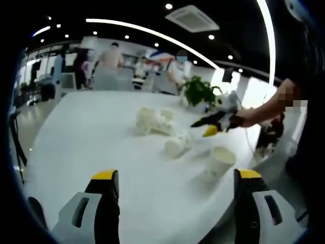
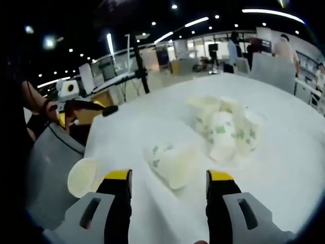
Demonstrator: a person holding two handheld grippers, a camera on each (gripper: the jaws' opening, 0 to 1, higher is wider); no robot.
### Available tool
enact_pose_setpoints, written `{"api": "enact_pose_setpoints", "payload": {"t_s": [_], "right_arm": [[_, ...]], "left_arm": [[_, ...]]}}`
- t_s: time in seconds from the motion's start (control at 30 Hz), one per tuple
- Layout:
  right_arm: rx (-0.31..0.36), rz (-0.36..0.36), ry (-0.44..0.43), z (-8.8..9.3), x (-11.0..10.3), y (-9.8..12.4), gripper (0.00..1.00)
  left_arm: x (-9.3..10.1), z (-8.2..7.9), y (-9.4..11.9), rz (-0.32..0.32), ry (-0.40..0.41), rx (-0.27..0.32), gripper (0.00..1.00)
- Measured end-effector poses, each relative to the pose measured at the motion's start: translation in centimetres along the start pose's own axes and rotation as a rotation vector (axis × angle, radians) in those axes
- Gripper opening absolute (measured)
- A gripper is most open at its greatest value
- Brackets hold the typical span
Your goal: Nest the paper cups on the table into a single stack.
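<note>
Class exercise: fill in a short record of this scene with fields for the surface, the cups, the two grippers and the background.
surface: white table
cups: a pile of cups lying on their sides mid-table; one lone cup on its side nearer; one edge cup at the table's rim
stacking: not yet one stack
left gripper: jaws apart, holding nothing, above the table
right gripper: jaws apart, holding nothing, the lone cup just ahead of its tips
background: plant at the far end; people standing beyond
</note>
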State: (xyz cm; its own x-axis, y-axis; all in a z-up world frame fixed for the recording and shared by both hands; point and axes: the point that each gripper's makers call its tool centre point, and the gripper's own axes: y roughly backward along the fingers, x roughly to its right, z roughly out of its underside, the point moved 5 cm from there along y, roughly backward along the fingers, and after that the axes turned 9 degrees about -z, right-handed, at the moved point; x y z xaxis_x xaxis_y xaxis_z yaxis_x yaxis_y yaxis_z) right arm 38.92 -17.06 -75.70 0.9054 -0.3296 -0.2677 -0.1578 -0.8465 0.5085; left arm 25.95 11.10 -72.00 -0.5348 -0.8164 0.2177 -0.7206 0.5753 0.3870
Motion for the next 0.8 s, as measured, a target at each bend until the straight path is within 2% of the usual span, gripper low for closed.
{"api": "enact_pose_setpoints", "payload": {"t_s": [0.8], "right_arm": [[-0.003, -0.041, -0.003, -0.1, 0.3, -1.3, 0.41]], "left_arm": [[-0.2, 0.3, -0.1, -0.007, 0.007, -0.009, 0.92]]}}
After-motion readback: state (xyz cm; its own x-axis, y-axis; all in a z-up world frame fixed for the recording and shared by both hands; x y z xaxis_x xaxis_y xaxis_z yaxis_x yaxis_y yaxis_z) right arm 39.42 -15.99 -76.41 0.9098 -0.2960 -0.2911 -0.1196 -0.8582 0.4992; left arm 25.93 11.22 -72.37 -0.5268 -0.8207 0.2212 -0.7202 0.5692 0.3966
